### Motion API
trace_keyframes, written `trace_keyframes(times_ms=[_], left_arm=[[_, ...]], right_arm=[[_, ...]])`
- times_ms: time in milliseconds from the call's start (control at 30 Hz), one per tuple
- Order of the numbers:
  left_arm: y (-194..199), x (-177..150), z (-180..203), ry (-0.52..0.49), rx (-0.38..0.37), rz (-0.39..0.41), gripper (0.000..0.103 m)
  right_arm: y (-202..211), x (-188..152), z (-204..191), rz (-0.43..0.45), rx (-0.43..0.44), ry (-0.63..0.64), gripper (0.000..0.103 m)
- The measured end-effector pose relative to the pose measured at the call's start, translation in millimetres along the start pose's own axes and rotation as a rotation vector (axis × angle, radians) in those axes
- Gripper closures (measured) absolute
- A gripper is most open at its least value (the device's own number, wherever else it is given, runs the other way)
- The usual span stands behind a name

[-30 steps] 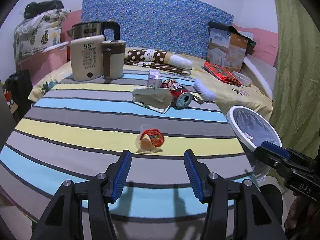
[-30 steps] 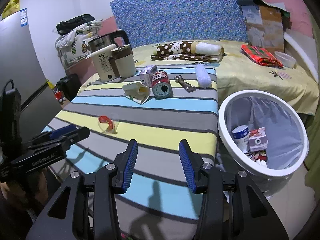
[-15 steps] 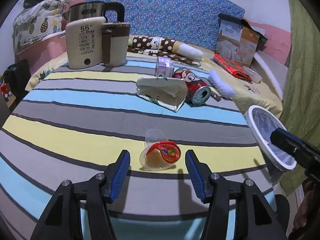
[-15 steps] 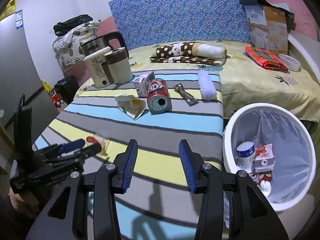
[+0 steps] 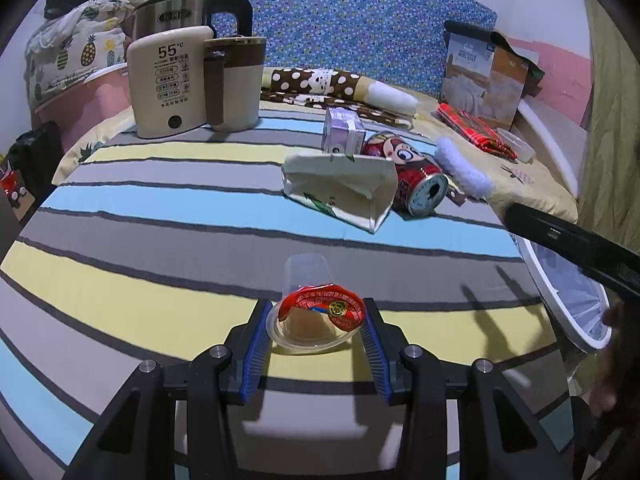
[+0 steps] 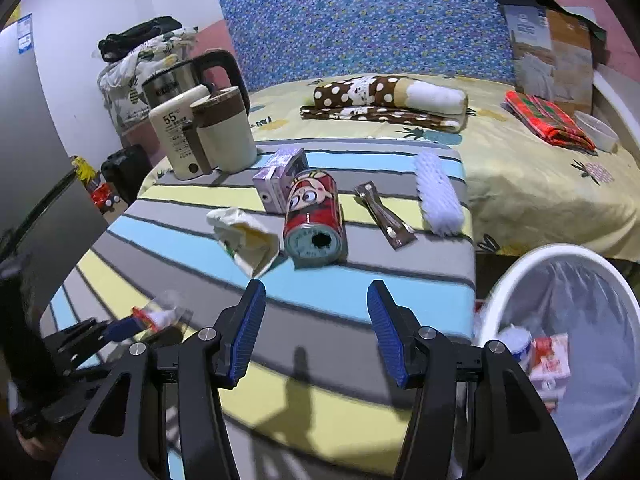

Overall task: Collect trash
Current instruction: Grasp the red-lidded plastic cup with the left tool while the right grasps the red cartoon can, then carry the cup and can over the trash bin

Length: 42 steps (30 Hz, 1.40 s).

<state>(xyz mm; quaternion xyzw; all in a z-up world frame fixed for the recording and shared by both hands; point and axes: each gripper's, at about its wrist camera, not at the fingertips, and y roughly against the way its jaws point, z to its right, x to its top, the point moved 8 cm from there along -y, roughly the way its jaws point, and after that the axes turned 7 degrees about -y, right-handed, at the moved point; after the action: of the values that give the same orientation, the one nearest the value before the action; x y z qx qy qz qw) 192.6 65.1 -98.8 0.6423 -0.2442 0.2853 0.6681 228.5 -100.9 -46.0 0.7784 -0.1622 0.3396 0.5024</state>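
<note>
A clear jelly cup [image 5: 316,320] with a peeled red lid lies on the striped table between the pads of my left gripper [image 5: 314,344]. The jaws sit close on both sides of it; contact is unclear. It shows blurred in the right wrist view [image 6: 160,314]. My right gripper [image 6: 316,328] is open and empty above the table, facing a red can [image 6: 314,216] on its side, a crumpled cream carton [image 6: 248,238], a purple carton [image 6: 278,180] and a brown wrapper [image 6: 384,216]. A white bin [image 6: 568,344] holding trash stands at the right.
Two kettles [image 5: 192,76] stand at the table's far left. A white brush [image 6: 438,196] lies near the table's right edge. A bed with a dotted roll [image 6: 384,96], red cloth [image 6: 548,120] and a box [image 6: 548,44] lies behind.
My left gripper has moved forward and narrowed around the jelly cup. My right gripper has advanced toward the can and carton.
</note>
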Motion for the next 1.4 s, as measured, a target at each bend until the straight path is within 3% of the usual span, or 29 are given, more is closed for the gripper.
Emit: trace_keyframes(times_ms=[100,633,700,1100,1400], left_arm=[[-0.1,4.9,-4.0,0.006,-0.008,0.006,0.059],[-8.5,10.4,-11.5,0.023,-0.065,-0.009,0.059],[-9.0,10.7,-10.8,0.017,-0.067,-0.010,0.059],[-3.6,6.9,-5.1,-0.008,-0.050,-0.006,0.059],[8.8,2.7,8.0,-0.036,-0.057,0.002,0.059]], right_arm=[[-19.4,9.5,-1.3,-0.017,0.008,-0.003,0.039],[-70.5,17.5,5.7,-0.111,0.006,-0.055,0.039],[-68.6,15.7,7.7,-0.119,0.029,-0.083,0.048],[-17.8,6.9,3.5,-0.029,0.017,-0.060,0.048],[7.7,-6.5,6.1,-0.011,0.023,-0.060,0.049]])
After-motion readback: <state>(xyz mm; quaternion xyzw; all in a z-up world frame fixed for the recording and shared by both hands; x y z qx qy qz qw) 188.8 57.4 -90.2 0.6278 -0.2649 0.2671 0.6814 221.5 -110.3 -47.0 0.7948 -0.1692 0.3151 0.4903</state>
